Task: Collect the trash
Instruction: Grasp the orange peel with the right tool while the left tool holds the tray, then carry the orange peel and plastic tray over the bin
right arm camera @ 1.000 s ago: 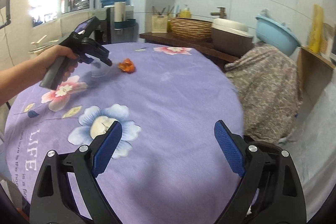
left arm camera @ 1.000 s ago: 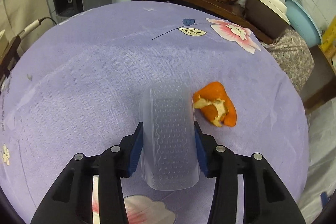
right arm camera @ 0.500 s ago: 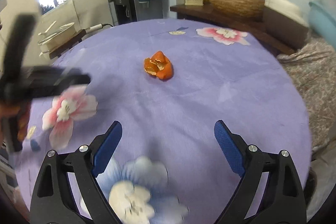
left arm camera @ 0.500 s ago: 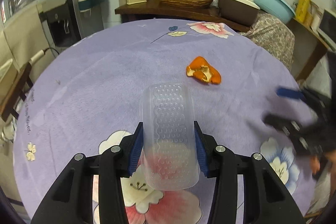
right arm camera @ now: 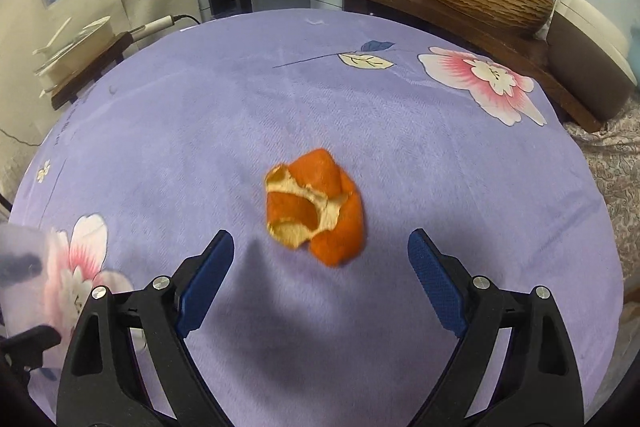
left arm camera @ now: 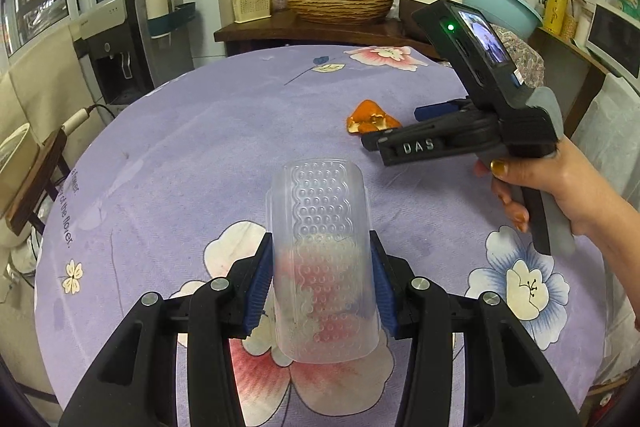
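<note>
An orange peel point(right arm camera: 314, 205) lies on the round table with the purple flowered cloth point(right arm camera: 280, 99); it also shows in the left wrist view point(left arm camera: 370, 115). My left gripper point(left arm camera: 322, 285) is shut on a clear bumpy plastic cup point(left arm camera: 322, 247) and holds it above the near part of the table. My right gripper point(right arm camera: 320, 251) is open, its blue pads on either side just short of the peel. In the left wrist view the right gripper point(left arm camera: 416, 125) reaches in from the right, next to the peel.
Behind the table stands a wooden counter point(left arm camera: 320, 27) with a woven basin point(left arm camera: 340, 3), a pen holder point(left arm camera: 250, 3) and a soap bottle. A water dispenser point(left arm camera: 120, 27) stands at the back left. A small side table point(right arm camera: 80, 55) with dishes is left of the table.
My right gripper has moved across the table up to the orange peel. My left gripper has pulled back and up with the cup, away from the peel.
</note>
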Tool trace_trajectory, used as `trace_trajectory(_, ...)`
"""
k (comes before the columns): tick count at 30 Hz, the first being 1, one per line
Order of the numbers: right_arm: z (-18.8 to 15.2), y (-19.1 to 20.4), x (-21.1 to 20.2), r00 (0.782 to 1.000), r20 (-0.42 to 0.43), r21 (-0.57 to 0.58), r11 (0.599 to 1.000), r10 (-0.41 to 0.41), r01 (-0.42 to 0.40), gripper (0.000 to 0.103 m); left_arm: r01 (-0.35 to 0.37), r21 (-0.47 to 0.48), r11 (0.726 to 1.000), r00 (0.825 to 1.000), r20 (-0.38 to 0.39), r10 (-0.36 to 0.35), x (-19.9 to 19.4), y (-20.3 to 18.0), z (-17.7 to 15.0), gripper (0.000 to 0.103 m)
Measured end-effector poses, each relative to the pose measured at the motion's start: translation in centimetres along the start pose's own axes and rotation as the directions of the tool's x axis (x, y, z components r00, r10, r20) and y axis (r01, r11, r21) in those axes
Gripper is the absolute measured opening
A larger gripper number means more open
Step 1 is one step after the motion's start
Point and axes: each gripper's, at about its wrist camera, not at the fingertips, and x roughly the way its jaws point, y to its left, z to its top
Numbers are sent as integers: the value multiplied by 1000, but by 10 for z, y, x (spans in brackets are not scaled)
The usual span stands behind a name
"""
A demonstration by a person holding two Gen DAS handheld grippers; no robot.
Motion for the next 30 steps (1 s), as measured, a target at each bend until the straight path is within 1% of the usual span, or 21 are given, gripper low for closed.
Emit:
trace_trajectory(2, 5, -4, 6, 1000, -7, 20, 1000, 11, -11, 80, -1, -4, 1000, 1000, -1, 1, -1, 1, -1, 45)
trace_trajectory(3, 7, -4, 8, 1000, -12, 24, 1000, 17, -16, 79, -1, -4, 1000, 1000, -1, 1, -2, 1, -2, 45)
trace_trajectory(6, 10, -2, 18, 1000, -30, 13, 1000, 3, -2, 68, -1, 7, 1000, 1000, 1, 1, -3, 0, -3, 45)
trace_trajectory(8, 8, 0, 19, 999, -31, 7, 1000, -14, 14, 52, -4, 14, 1000, 1000, 3, 4, -4, -1, -4, 45)
trace_trajectory(9, 7, 0, 19, 999, -22, 7, 1000, -26, 26, 48, -4, 15, 1000, 1000, 4, 4, -4, -1, -4, 45)
trace_trajectory(10, 6, -1, 18, 1000, -15, 7, 1000, -27, 27, 38, -1, 14, 1000, 1000, 3, 1, -4, -2, -4, 45)
trace_trajectory(11, 6, -1, 17, 1000, -8, 8, 1000, -25, 25, 33, 2, 13, 1000, 1000, 4, -2, -4, -2, -4, 45)
trace_trajectory(12, 4, -2, 15, 1000, 3, 9, 1000, -27, 27, 30, 4, 13, 1000, 1000, 6, -4, -5, -2, -4, 45)
trace_trajectory(13, 3, -3, 13, 1000, 11, 10, 1000, -27, 27, 28, 5, 15, 1000, 1000, 8, -5, -5, -3, -3, 45)
trace_trajectory(18, -8, -9, 0, 999, 45, 21, 999, -28, 27, 26, 8, 31, 999, 1000, 19, -8, -9, -15, -3, 45)
trace_trajectory(22, -24, -14, -23, 996, 83, 15, 1000, -13, 12, 26, 5, 66, 998, 999, 33, -8, -12, -31, -3, 45)
trace_trajectory(25, -37, -19, -43, 993, 115, 17, 1000, -6, 4, 26, 27, 86, 996, 999, 38, -31, -14, -47, -4, 45)
trace_trajectory(30, -69, -33, -84, 983, 179, 2, 1000, -28, 28, 26, 87, 124, 988, 995, 33, -92, -16, -84, -3, 45)
